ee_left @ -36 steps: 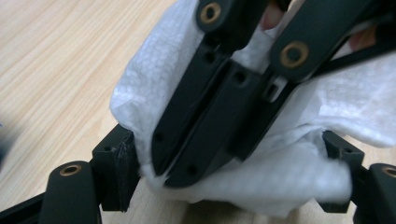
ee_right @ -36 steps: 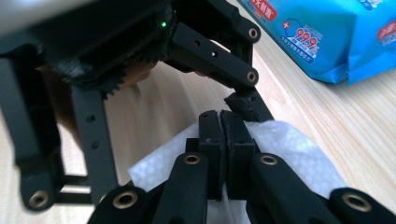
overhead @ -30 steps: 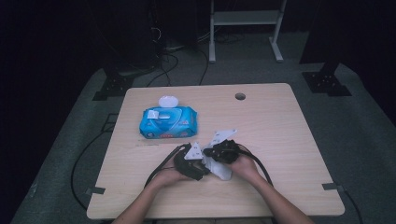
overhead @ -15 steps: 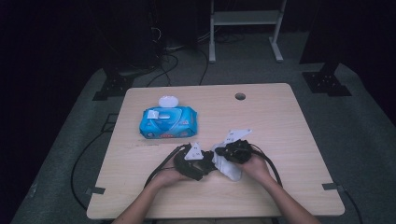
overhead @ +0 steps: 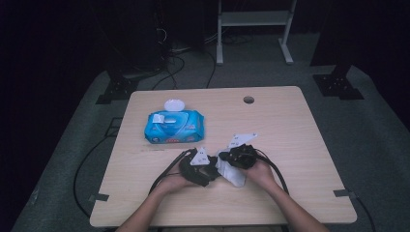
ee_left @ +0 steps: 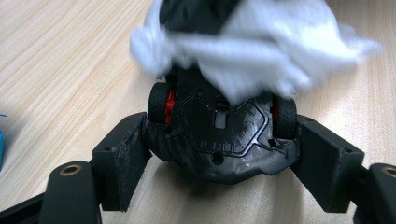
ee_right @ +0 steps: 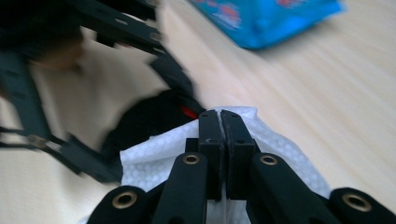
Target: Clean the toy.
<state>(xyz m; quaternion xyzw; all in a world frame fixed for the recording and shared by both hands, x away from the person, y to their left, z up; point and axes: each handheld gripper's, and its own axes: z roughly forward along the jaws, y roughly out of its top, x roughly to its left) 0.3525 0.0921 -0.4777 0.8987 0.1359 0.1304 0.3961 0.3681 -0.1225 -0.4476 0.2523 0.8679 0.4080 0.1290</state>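
Holding a small black toy car (ee_left: pixel 219 135) belly-up, our left tongs (overhead: pixel 199 167) are clamped on its two sides, and we can see its red-and-black wheels in the left gripper view. Our right tongs (ee_right: pixel 219 140) are squeezed together on a white wet wipe (ee_right: pixel 168 149), which lies over the far end of the car.

Compared with a second ago, our right hand (overhead: pixel 263 173) has slid away from the left one, toward 3 o'clock, and the wipe has moved with it across the car. We think this means we are rubbing the car clean, and one stroke has just gone by. The car itself has stayed where it was, at about 6 o'clock on the counter (overhead: pixel 300 130), near our edge.

At about 10 o'clock from the car sits a blue pack of wet wipes (overhead: pixel 174 127), well apart from our hands. Its round white lid (overhead: pixel 174 104) is flipped open behind it. A small round hole (overhead: pixel 248 100) is in the counter at about 1 o'clock. Black cables (overhead: pixel 167 171) trail from both tools beside our arms.

Nothing blocks the rubbing. We guess the cables could snag if we pull too far.
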